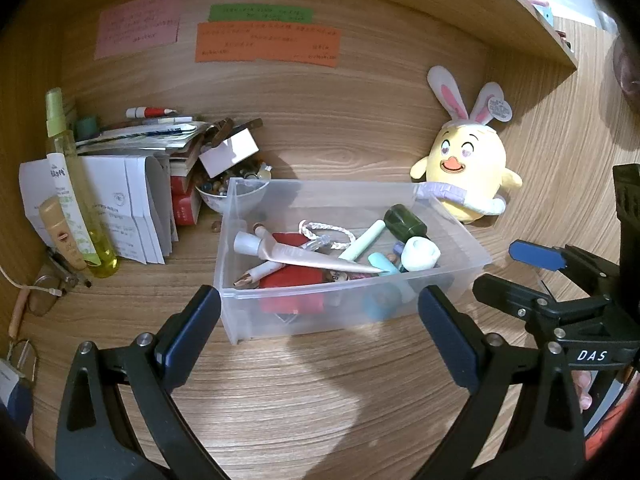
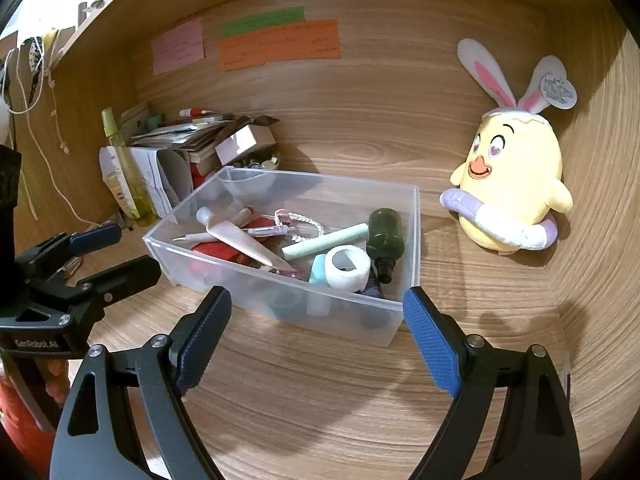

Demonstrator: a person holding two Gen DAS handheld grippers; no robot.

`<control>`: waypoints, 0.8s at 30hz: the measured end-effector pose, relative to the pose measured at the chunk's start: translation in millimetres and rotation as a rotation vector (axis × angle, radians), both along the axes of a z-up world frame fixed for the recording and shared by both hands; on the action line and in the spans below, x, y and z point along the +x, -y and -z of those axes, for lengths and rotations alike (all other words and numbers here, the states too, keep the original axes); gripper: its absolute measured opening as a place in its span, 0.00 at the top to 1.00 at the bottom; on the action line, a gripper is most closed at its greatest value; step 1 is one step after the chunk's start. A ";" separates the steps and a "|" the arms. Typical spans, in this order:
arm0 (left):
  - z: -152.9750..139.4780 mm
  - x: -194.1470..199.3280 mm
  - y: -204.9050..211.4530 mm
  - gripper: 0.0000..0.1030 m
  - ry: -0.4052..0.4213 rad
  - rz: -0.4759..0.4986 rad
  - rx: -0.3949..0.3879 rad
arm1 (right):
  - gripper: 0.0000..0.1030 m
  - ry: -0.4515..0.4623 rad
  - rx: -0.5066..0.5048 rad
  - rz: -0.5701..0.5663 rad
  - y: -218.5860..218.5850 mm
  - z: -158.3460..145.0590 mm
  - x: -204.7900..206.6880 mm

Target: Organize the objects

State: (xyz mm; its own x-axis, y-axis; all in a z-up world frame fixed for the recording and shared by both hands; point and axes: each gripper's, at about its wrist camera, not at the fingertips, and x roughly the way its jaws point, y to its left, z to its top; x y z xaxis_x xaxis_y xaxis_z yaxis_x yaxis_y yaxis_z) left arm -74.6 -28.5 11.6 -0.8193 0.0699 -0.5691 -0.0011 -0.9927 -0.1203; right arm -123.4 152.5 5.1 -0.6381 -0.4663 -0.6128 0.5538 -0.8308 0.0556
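Hovering above a wooden desk [image 1: 320, 380], two hand-held grippers face a clear plastic bin [image 1: 248, 312] that sits just ahead of their fingertips. The left gripper [image 1: 320, 312] has its jaws spread wide with nothing between them; the bin's near wall lies just beyond the gap. The right gripper [image 2: 318, 316] is likewise spread wide and empty, with the bin's near right corner just ahead of it. Each gripper shows only partly in the other's view, cut off at the frame edge.

Inside the bin lies a jumble: a pale pink tube [image 2: 244, 242], a mint green stick [image 2: 324, 242], a roll of white tape [image 2: 347, 268], a dark green bottle [image 2: 385, 236], a white braided cord [image 1: 326, 232] and something red [image 1: 292, 276] underneath, mostly covered. Items low in the bin are blurred by the frosted wall and cannot be identified.

Ahead and to the right of the grippers, well apart from the bin in the right view, a yellow chick plush toy [image 2: 516, 184] with rabbit ears leans at the back wall. Ahead and to the left, a yellow spray bottle [image 1: 76, 184] stands before a stack of papers [image 1: 132, 204]; a small bowl [image 1: 224, 196] is partly hidden behind the bin's far corner. Coloured notes [image 1: 268, 44] on the wall carry writing too small to read.
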 end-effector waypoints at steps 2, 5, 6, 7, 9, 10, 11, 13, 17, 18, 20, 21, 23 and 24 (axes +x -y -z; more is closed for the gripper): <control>-0.1 -0.3 0.0 0.02 -0.001 -0.003 -0.001 | 0.17 0.003 -0.002 0.002 -0.5 0.7 -0.8; 0.4 -1.6 -0.2 0.01 0.003 -0.002 -0.005 | 0.17 0.007 -0.005 0.004 -1.2 1.3 -1.8; 0.8 -1.7 -0.9 0.01 0.004 -0.003 -0.008 | 0.17 0.009 -0.006 0.004 -1.6 1.5 -2.4; 0.6 -2.3 -0.5 0.01 0.003 -0.005 -0.010 | 0.17 0.010 -0.007 0.004 -2.0 1.4 -2.6; 0.8 -2.3 -0.6 0.01 0.002 -0.004 -0.014 | 0.17 0.010 -0.007 0.002 -2.0 1.4 -2.7; 0.9 -2.3 -0.7 0.01 0.002 -0.002 -0.015 | 0.17 0.010 -0.008 0.003 -2.2 1.5 -3.0; 1.0 -2.5 -1.1 0.01 0.004 0.000 -0.015 | 0.17 0.010 -0.008 0.002 -2.3 1.6 -3.2; 1.1 -3.0 -1.5 0.01 0.009 0.007 -0.013 | 0.17 0.010 -0.009 0.003 -2.4 1.7 -3.3; 2.3 -3.8 -3.0 0.01 0.016 0.013 -0.012 | 0.17 0.013 -0.011 0.007 -2.3 2.5 -4.3; 2.4 -3.7 -3.5 0.01 0.016 0.016 -0.012 | 0.17 0.014 -0.011 0.008 -2.4 2.7 -4.5; 2.4 -3.6 -4.6 0.01 0.014 0.015 -0.018 | 0.17 0.016 -0.013 0.010 -2.5 2.9 -4.3; 2.4 -3.7 -5.0 0.01 0.012 0.016 -0.020 | 0.17 0.018 -0.014 0.009 -2.5 3.2 -4.7; 2.5 -3.4 -5.6 0.01 0.009 0.017 -0.022 | 0.17 0.022 -0.015 0.010 -2.3 3.8 -4.9; 2.5 -3.2 -5.5 0.01 0.006 0.016 -0.023 | 0.17 0.024 -0.016 0.010 -2.6 3.8 -5.2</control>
